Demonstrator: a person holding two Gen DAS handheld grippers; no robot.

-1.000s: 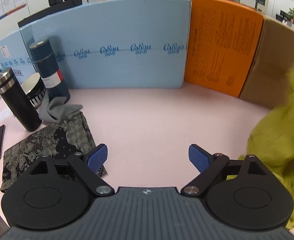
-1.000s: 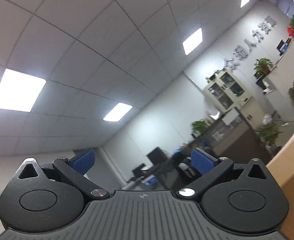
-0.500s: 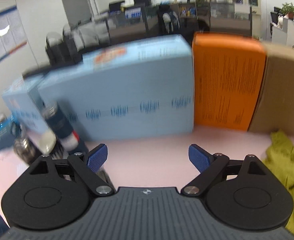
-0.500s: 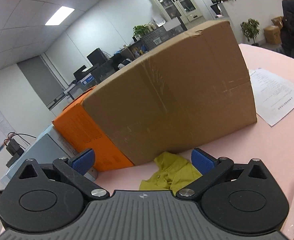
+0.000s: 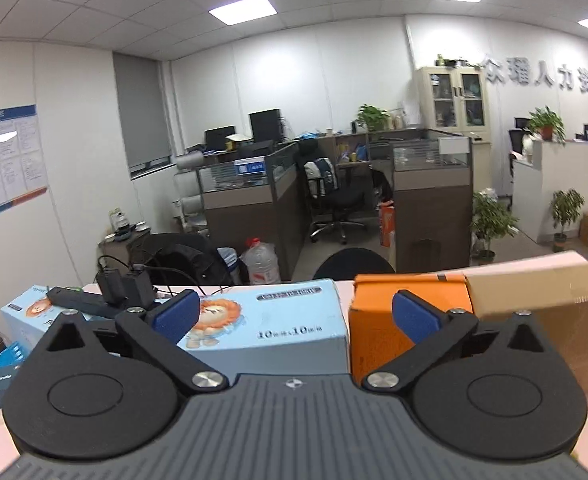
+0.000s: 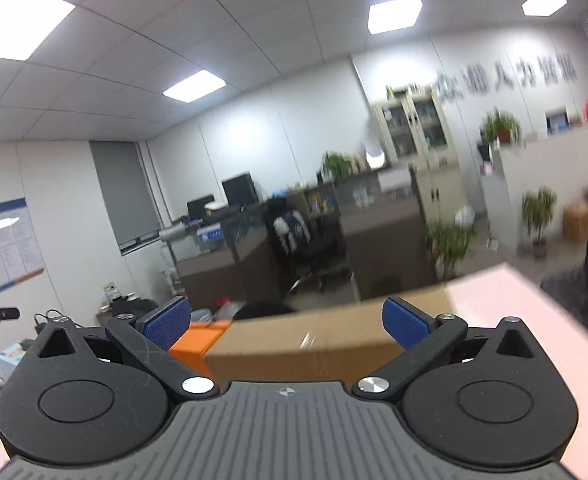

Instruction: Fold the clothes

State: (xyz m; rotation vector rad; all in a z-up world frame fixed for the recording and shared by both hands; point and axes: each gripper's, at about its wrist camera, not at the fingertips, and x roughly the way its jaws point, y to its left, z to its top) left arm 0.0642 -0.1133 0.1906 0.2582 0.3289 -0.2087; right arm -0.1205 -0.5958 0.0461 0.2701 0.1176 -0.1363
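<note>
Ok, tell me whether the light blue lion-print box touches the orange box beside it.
Touching: in the left wrist view the light blue lion-print box meets the orange box with no visible gap.

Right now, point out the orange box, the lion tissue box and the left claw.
orange box (image 5: 378,332), left wrist view, front face.
lion tissue box (image 5: 278,320), left wrist view, top panel.
left claw (image 5: 294,316), left wrist view, midway between fingertips.

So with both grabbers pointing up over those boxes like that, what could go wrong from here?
Neither camera shows any clothing, so reaching down would be blind. Both the left gripper and right gripper are open and empty, close above the orange box and cardboard box, and might knock them. The right view is blurred, which suggests fast motion.
</note>
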